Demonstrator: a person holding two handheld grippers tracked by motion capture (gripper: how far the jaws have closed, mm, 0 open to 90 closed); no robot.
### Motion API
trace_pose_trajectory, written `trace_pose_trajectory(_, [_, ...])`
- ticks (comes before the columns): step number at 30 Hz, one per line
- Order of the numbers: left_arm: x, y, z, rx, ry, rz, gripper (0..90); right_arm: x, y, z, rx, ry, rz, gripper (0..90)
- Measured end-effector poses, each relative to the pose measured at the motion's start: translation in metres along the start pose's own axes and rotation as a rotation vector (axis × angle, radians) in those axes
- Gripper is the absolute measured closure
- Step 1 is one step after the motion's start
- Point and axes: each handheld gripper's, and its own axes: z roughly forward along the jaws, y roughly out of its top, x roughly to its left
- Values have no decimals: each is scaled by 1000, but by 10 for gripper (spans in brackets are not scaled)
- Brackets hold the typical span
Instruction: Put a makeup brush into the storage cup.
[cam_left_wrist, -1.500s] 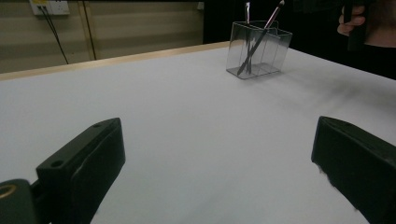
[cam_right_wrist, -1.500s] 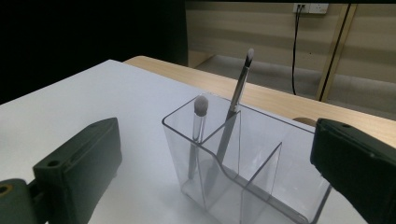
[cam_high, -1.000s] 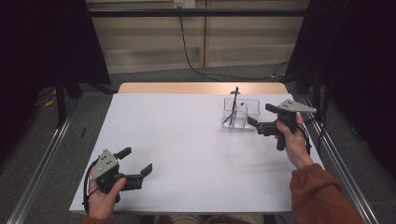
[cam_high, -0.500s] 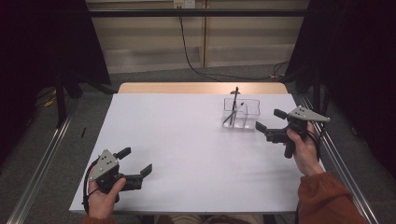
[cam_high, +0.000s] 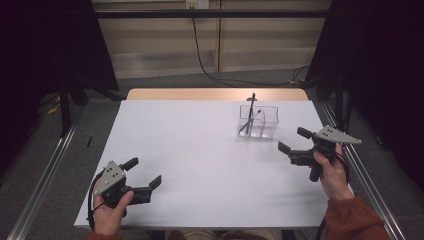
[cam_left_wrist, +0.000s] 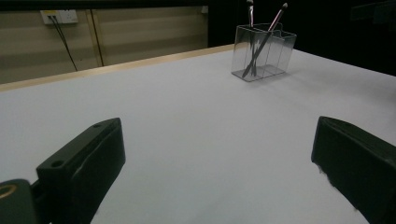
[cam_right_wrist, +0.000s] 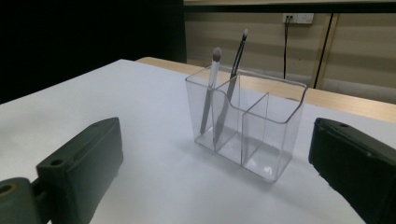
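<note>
A clear plastic organizer (cam_high: 259, 122) with compartments stands at the table's far right; two makeup brushes (cam_high: 250, 113) lean in its left compartments. In the right gripper view the organizer (cam_right_wrist: 247, 126) sits just ahead between the jaws, with the brushes (cam_right_wrist: 219, 98) upright in it. My right gripper (cam_high: 295, 143) is open, a short way right of and nearer than the organizer, holding nothing. My left gripper (cam_high: 145, 173) is open near the front left edge, empty. In the left gripper view the organizer (cam_left_wrist: 264, 52) is far off at upper right.
The white table top (cam_high: 200, 150) has a bare wooden strip (cam_high: 215, 94) along its far edge. Metal rails (cam_high: 45, 170) run along both sides of the table. A black cable (cam_high: 200, 45) hangs down the back wall.
My right gripper has drawn back from the organizer, moving right and toward the person, staying open. The left gripper has not moved.
</note>
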Motion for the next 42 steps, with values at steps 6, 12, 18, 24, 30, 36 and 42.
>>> trace_pose_trajectory(6, [-1,0,0,-4,-2,-5,28,0,-6,-9,2,-10,11,13])
trace_pose_trajectory(12, [-2,-1,-1,-2,20,-3,28,3,-16,-19,14,-13,12,13])
trace_pose_trajectory(18, [-1,-1,-3,-15,13,-23,28,6,-22,-33,-4,-26,27,12])
trace_pose_trajectory(24, [-1,-2,-6,-24,21,-30,28,11,-28,-44,-6,-27,25,10])
trace_pose_trajectory(30, [-1,-3,-8,-18,25,-32,28,14,-37,-54,-4,-35,27,10])
trace_pose_trajectory(36, [0,-5,-15,-17,37,-36,28,15,-41,-63,-13,-50,20,8])
trace_pose_trajectory(42, [1,-9,-18,-12,47,-57,28,14,-44,-66,-14,-57,29,5])
